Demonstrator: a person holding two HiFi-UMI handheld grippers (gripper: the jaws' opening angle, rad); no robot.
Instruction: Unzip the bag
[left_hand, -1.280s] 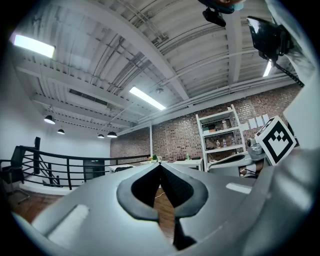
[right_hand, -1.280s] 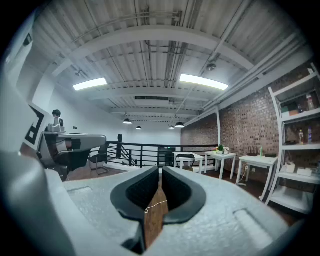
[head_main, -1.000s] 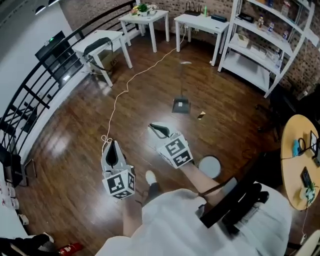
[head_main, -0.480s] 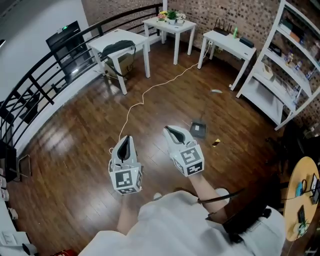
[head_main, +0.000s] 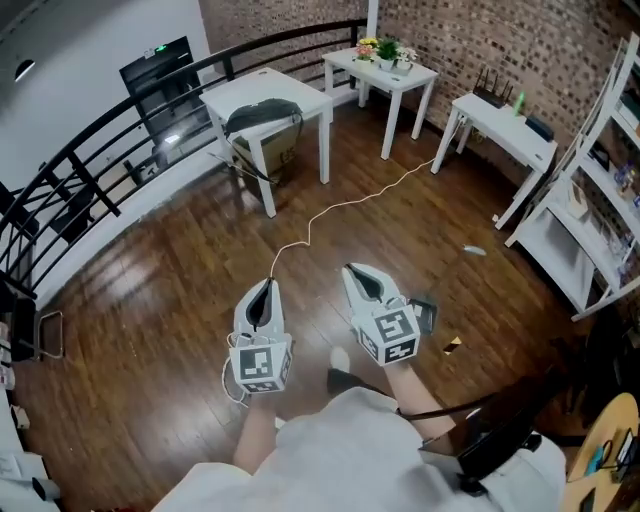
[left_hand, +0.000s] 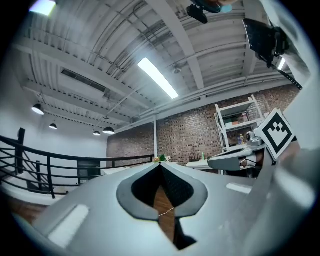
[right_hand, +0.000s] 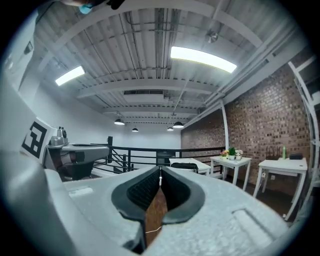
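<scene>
The bag (head_main: 262, 117) is dark and lies on a white table (head_main: 300, 92) at the far side of the wooden floor; in the right gripper view the bag (right_hand: 184, 166) is a small dark shape well ahead. Both grippers are held in the air in front of the person, far from the bag. My left gripper (head_main: 264, 287) is shut with nothing in it, its tips (left_hand: 160, 164) meeting. My right gripper (head_main: 350, 270) is closing its jaws, the tips (right_hand: 160, 170) touching with nothing between them.
A white cord (head_main: 340, 205) runs across the floor towards the back tables. A cardboard box (head_main: 265, 155) sits under the bag's table. A black railing (head_main: 100, 170) lines the left. A flower table (head_main: 385, 60), another white table (head_main: 505, 115) and white shelving (head_main: 610, 200) stand behind and right.
The person has walked forward: the table with the bag has come nearer and more central. Both grippers stay held in front, and the right jaws have drawn together.
</scene>
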